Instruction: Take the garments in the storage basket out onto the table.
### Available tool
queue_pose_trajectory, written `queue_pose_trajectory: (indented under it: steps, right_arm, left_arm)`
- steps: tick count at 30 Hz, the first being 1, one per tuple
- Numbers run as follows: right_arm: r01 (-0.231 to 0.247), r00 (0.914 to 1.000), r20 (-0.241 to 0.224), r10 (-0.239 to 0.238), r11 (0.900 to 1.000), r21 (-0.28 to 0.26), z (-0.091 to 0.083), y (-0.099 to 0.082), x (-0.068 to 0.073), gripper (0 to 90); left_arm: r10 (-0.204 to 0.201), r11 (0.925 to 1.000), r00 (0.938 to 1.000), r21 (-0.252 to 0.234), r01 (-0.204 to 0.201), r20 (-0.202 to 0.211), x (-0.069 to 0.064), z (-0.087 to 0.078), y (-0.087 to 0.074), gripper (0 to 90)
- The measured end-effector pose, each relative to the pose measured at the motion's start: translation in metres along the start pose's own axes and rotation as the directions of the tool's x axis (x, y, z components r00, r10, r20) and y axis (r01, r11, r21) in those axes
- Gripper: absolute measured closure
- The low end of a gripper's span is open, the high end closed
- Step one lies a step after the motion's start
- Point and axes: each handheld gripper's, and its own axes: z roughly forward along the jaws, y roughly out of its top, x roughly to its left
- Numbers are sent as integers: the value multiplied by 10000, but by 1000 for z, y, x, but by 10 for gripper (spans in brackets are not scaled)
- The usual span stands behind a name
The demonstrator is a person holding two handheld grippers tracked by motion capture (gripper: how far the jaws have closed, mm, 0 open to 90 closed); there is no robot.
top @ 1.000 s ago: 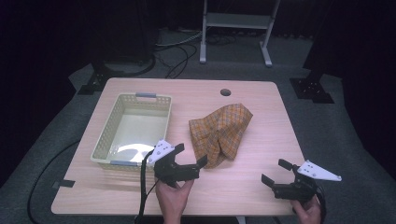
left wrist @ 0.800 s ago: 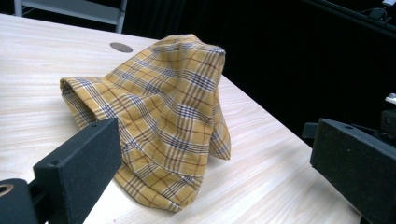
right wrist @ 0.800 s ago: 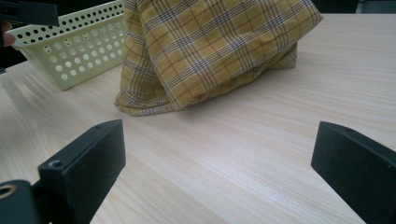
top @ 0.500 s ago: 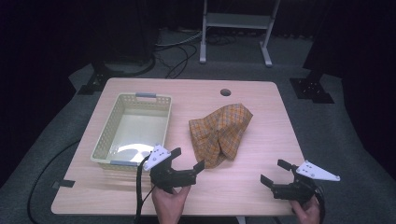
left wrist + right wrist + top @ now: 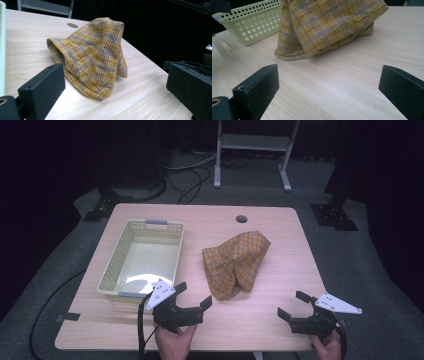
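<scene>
A yellow plaid cloth (image 5: 236,262) lies crumpled in a heap on the middle of the wooden table (image 5: 260,220). My left gripper (image 5: 194,293) hovers near the front edge, just left of the cloth's near corner, open and holding nothing. In the left gripper view the cloth (image 5: 95,55) sits a short way ahead of the wide-open left gripper (image 5: 115,82). My right gripper (image 5: 291,304) stands open at the front right, clear of the cloth. The right gripper view has the cloth (image 5: 324,25) ahead and left of the open right gripper (image 5: 329,80).
A pale green perforated basket (image 5: 114,270), with nothing in it, stands on the left half of the table, just beyond my left gripper. The same basket (image 5: 249,25) lies left of the cloth in the right gripper view. A round cable hole (image 5: 241,219) sits near the far edge.
My left gripper has drifted slightly left and back toward the front edge. The right gripper and the cloth have stayed put.
</scene>
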Motion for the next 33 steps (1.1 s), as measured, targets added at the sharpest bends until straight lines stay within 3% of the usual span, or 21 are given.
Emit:
queue_pose_trajectory:
  steps: [33]
  right_arm:
    - [-5, 9999, 103, 4, 10000, 43, 2, 0, 2, 28]
  left_arm:
    - [170, 9989, 9957, -410, -208, -916, 12, -42, -5, 21]
